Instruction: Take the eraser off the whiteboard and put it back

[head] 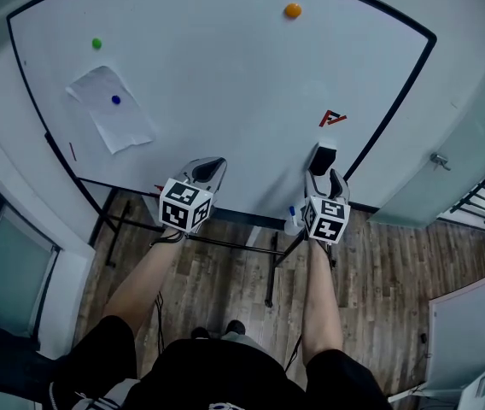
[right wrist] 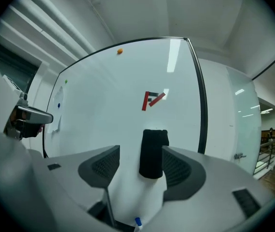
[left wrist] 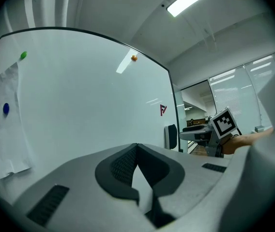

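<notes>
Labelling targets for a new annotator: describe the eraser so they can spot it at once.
Start at the whiteboard and go to its lower right corner, just under the red mark. The eraser is the dark upright block stuck to the board there, unlike the small round magnets and the paper sheet elsewhere.

Black eraser sits upright on the whiteboard, near its right edge.

Head view looks steeply down; gripper views face the whiteboard closely
</notes>
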The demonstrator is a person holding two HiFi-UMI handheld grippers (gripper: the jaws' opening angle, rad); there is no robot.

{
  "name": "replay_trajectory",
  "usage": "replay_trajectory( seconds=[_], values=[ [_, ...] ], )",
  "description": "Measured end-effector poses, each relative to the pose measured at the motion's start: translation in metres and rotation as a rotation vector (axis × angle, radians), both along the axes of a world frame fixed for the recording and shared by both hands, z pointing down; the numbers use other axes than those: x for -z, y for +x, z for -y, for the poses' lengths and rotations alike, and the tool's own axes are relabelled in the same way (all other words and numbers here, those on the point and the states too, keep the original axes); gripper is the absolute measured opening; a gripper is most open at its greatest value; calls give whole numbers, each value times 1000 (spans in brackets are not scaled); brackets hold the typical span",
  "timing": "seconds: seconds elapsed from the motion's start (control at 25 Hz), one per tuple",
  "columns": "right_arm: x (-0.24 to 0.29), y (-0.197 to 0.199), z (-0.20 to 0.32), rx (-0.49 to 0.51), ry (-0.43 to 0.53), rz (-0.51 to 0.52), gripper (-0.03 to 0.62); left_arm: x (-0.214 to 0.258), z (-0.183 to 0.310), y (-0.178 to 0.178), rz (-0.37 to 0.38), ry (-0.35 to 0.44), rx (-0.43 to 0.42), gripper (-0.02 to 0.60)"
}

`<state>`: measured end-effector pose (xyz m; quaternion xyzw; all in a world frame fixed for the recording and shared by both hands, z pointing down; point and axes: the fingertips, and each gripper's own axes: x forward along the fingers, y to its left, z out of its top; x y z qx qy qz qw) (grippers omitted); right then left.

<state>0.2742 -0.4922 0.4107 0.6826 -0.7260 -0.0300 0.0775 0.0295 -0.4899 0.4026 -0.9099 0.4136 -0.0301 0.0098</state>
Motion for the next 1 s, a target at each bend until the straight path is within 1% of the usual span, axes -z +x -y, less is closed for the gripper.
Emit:
replay_trajectory(
  seconds=[0.2,0.52,0.76,0.8,1.0],
  values=[
    [-14,18,23,-70,-28,39,279,-2,11,-4,6,-2,10,20],
    [-26,30,61,-115,-51,51,287,-8,26,-14,33,-10,35,20],
    [-29,34,67,-166,-37,58,283,-13,33,-23,43,-22,56,20],
    [-29,34,67,-167,-37,59,264,-14,34,-24,44,-23,58,20],
    [-29,35,66,-155,-40,71,252,-14,33,-23,42,-25,60,20]
  ],
)
